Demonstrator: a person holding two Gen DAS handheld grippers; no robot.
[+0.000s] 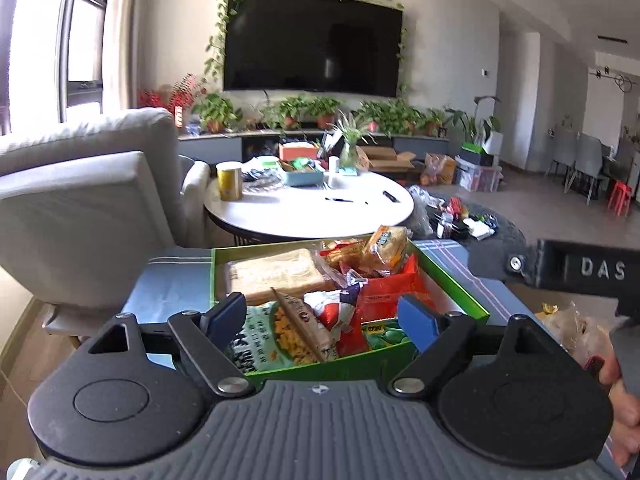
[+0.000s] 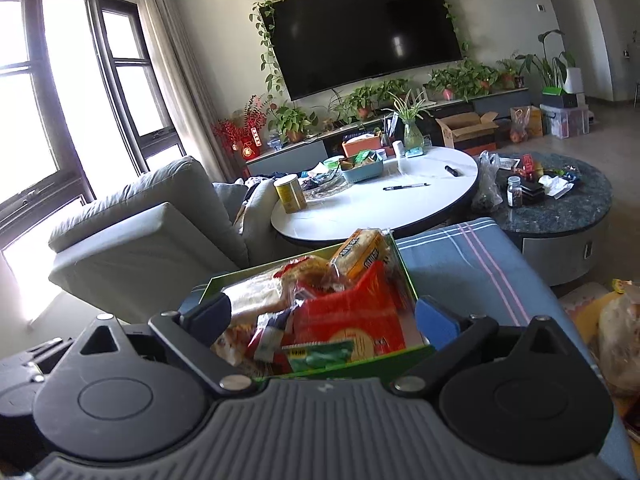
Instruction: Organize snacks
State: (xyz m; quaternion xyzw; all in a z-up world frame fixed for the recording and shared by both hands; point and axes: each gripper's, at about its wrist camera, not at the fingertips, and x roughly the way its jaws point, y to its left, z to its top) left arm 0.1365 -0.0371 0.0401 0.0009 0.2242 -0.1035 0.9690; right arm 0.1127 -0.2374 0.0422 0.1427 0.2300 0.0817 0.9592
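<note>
Green box (image 1: 452,286) at lower centre of both views, on blue striped cloth (image 1: 472,268), packed with snacks: bread pack (image 1: 276,276) at back left, red packet (image 1: 394,294) centre right, yellow cracker pack (image 1: 386,246) propped at far corner. Left gripper (image 1: 322,318) spread wide above near edge of box, pinching nothing. Right gripper (image 2: 320,320) likewise spread, empty, over same box. White round table (image 1: 312,210) behind, upper centre.

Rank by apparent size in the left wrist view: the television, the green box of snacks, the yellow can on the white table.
1. Television and green box: similar in extent; the box is much nearer, so I leave them unranked.
2. Yellow can: clearly smallest.
</note>
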